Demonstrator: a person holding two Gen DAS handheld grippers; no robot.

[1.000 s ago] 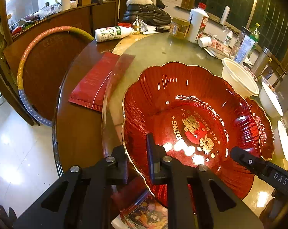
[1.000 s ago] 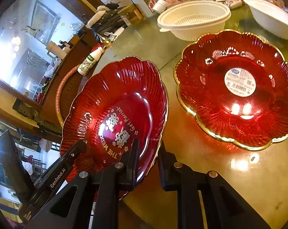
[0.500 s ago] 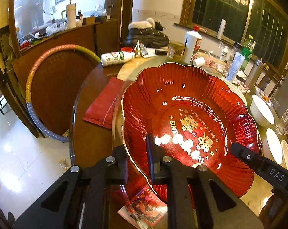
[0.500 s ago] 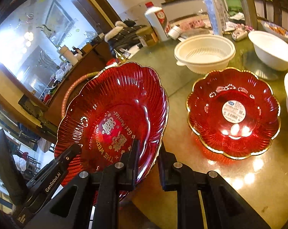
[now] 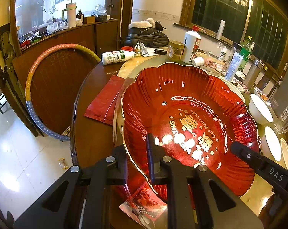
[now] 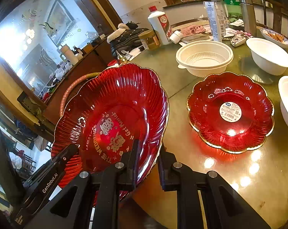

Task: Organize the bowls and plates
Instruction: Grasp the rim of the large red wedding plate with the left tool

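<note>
Big red plate lifted clear of the table

We hold the large red plate (image 6: 113, 118) tilted and higher than a second ago — left gripper (image 5: 137, 159) and right gripper (image 6: 148, 162) each clamped on opposite rim edges — ready, we judge, to stack onto the smaller red plate (image 6: 230, 112) mid-table (image 6: 239, 181).

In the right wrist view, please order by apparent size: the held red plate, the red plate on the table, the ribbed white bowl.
1. Held red plate, though it is nearest the camera, so its lead is unsure.
2. Red plate on the table.
3. Ribbed white bowl, farther away, which shrinks it.
</note>
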